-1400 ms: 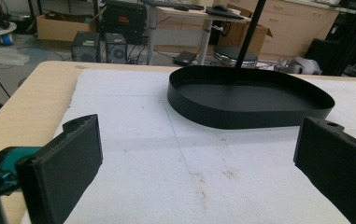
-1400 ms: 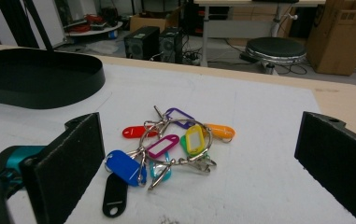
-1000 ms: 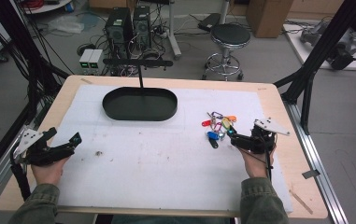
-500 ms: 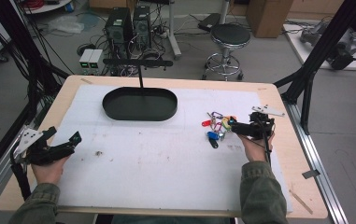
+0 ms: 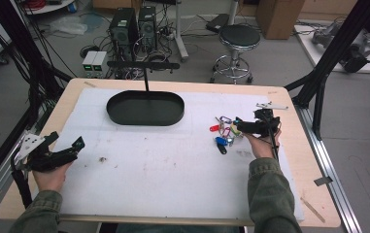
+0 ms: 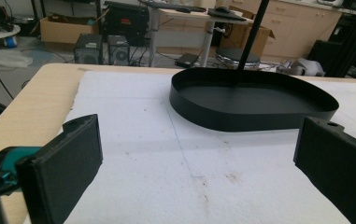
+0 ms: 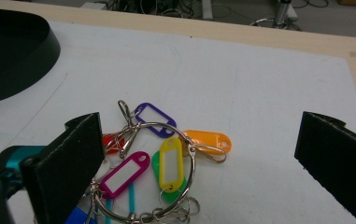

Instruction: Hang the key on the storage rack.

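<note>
a bunch of coloured key tags (image 7: 161,163) on a metal ring (image 7: 144,170) lies on the white sheet (image 5: 173,165) at the table's right side. the right gripper (image 5: 241,127) hangs just beside it, jaws spread wide, holding nothing. a black oval tray (image 5: 145,108) sits farther back. the left gripper (image 5: 66,145) rests near the left edge, jaws also apart and empty.
</note>
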